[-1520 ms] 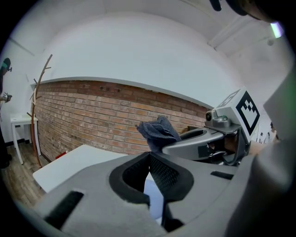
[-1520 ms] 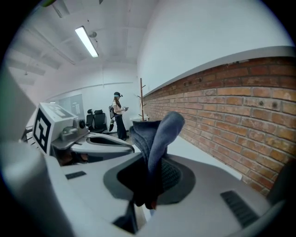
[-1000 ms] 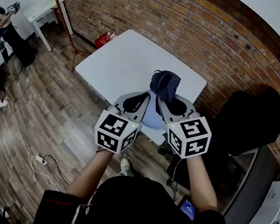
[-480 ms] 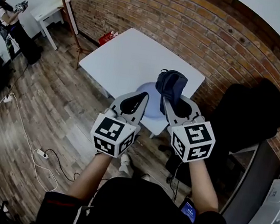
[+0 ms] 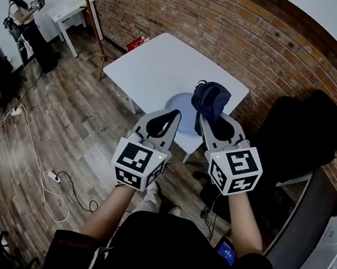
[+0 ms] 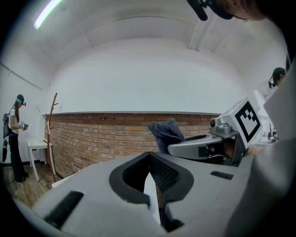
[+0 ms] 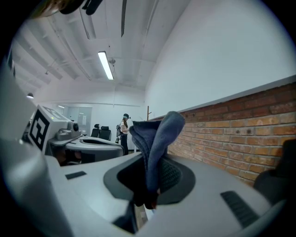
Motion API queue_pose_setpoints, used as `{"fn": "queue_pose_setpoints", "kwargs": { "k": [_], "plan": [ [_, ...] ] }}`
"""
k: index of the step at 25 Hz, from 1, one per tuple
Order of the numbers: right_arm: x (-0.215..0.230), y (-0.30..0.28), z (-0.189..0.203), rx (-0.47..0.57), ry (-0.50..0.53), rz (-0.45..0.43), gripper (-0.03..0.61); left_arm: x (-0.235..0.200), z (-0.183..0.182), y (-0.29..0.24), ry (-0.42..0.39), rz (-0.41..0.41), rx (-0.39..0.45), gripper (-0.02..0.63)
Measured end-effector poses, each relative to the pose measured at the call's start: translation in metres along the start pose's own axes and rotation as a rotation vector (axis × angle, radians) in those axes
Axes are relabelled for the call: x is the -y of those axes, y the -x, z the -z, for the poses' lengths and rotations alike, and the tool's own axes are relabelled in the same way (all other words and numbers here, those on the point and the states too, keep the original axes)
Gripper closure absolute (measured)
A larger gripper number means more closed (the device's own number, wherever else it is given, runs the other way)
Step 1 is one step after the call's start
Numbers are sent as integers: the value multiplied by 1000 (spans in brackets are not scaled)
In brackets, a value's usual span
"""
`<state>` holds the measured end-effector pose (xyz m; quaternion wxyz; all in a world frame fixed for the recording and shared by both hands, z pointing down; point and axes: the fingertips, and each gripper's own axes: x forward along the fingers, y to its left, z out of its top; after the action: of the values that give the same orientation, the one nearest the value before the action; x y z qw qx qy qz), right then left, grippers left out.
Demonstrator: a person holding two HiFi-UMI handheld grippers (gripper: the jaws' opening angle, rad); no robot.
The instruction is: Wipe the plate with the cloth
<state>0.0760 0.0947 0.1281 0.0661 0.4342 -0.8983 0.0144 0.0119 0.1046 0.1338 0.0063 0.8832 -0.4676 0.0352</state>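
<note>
My left gripper [image 5: 172,120] is shut on the rim of a pale blue plate [image 5: 184,109], held above the near edge of the white table [image 5: 159,67]. In the left gripper view the plate [image 6: 151,196] shows edge-on as a thin pale sliver between the jaws. To its right, my right gripper [image 5: 207,121] is shut on a dark blue cloth [image 5: 209,100], bunched up above the jaws and hanging over the plate's right side. The cloth [image 7: 155,139] folds upward out of the right gripper [image 7: 147,196]. Whether cloth and plate touch is hidden.
A brick wall [image 5: 244,36] runs behind the table. A black chair [image 5: 304,140] stands at the right. Cables and a power strip [image 5: 55,186] lie on the wooden floor. A person [image 5: 22,14] stands far left by a white desk [image 5: 71,8].
Both grippers have drifted slightly up and right with the plate and the cloth still held. The far person has moved a little to the right.
</note>
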Motion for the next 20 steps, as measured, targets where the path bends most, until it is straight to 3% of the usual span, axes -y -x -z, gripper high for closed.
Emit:
{"fn": "queue_pose_setpoints", "kwargs": {
  "k": [20],
  "plan": [
    [-8, 45, 4, 29, -16, -26, 517, 37, -7, 26, -36, -43, 36, 594]
  ]
}}
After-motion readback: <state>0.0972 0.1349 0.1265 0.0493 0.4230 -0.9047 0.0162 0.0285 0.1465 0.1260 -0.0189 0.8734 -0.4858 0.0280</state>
